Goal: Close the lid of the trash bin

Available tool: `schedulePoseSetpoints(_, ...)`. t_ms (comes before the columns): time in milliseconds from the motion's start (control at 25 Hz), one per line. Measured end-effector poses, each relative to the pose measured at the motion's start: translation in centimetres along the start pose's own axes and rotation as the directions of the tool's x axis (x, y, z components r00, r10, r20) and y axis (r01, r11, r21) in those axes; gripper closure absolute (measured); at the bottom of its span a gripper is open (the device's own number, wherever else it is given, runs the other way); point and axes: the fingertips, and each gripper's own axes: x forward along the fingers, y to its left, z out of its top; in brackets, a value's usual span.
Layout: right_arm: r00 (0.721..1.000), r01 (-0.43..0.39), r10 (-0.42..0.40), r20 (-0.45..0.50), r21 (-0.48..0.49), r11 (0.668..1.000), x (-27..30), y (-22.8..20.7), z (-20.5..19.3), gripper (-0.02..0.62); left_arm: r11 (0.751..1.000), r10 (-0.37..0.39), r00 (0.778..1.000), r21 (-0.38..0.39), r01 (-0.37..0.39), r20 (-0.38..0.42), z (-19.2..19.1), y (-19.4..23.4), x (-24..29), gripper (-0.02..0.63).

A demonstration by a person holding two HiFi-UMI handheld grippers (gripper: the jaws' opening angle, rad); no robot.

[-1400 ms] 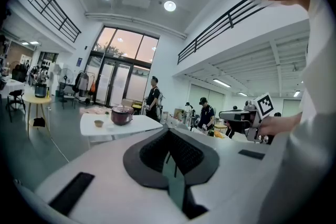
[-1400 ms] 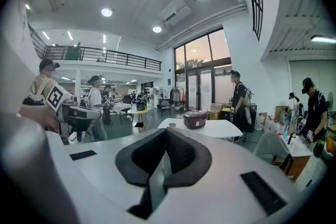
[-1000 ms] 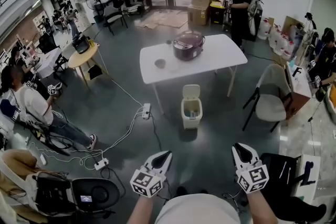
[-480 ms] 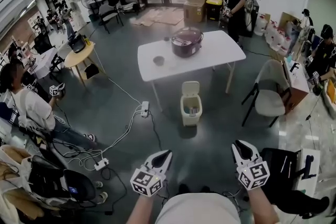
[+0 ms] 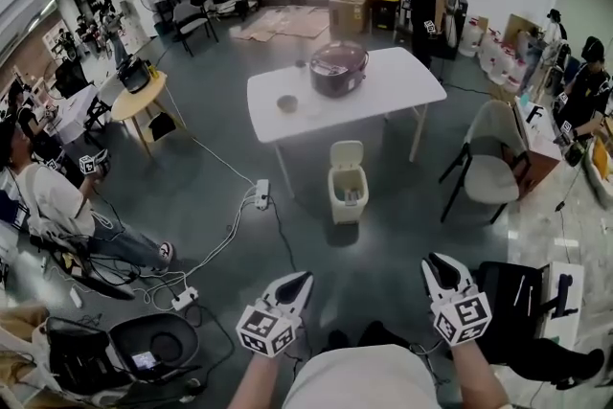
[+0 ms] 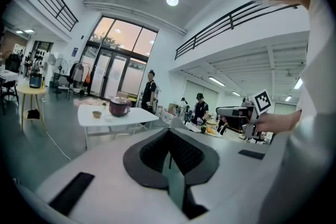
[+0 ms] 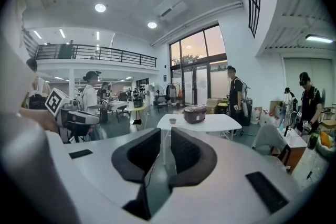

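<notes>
Bin [image 5: 348, 194] lid [image 5: 347, 154] stands upright, well ahead of us; closing not begun. Left gripper [image 5: 299, 282] pinched together, empty; right gripper [image 5: 437, 265] slightly parted, empty.

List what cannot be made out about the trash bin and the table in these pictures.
- What lies inside the trash bin: head view, too small to name.
- The hinge of its raised lid: head view, too small.
- The bin in either gripper view: the bodies of the left claw and right claw cover the floor there.
- What the bowl on the table holds: head view, too small.
</notes>
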Motion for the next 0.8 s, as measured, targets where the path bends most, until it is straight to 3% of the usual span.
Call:
schedulePoseSetpoints(400,0.999,-0.027,0.027,-0.020,0.011,1.000,3.9,-2.2,-0.2,0.509,0.999,0.028,1.000,-0.036,-0.028,-0.001,0.7,2.7,3.0,0.594)
schedulePoseSetpoints(800,0.995,-0.081,0.082,-0.058,0.023,0.996,11.9,-7.9,-0.1,0.499,0.997,0.067,0.997,-0.038,-0.068,-0.041,1.6,6.6,11.0,0.594)
